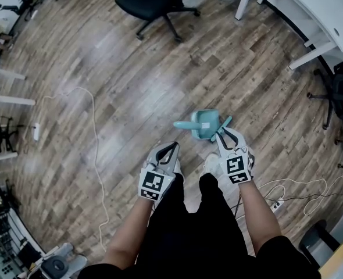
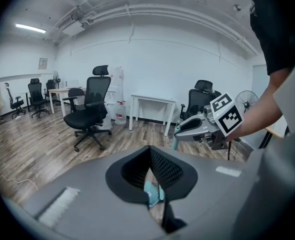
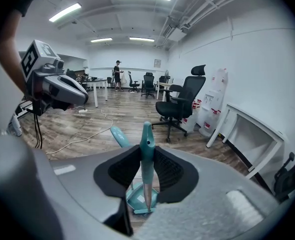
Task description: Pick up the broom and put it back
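In the right gripper view, the teal broom handle (image 3: 146,154) stands upright between the pads of my right gripper (image 3: 146,159), which is shut on it. The shaft runs down to a teal dustpan (image 3: 140,196) on the floor. In the head view the dustpan (image 1: 205,124) sits on the wood floor just ahead of my feet, its own handle (image 1: 183,125) pointing left. There my right gripper (image 1: 222,133) holds the broom handle (image 1: 224,125) at the pan's right edge. My left gripper (image 1: 172,147) hangs to the left, jaws together and empty (image 2: 150,156).
A black office chair (image 1: 157,2) stands farther ahead. White desks (image 1: 311,10) and more chairs (image 1: 340,92) line the right side. A white cable (image 1: 93,132) snakes across the floor on the left. A power strip (image 1: 278,203) lies by my right foot. A person (image 3: 118,74) stands far off.
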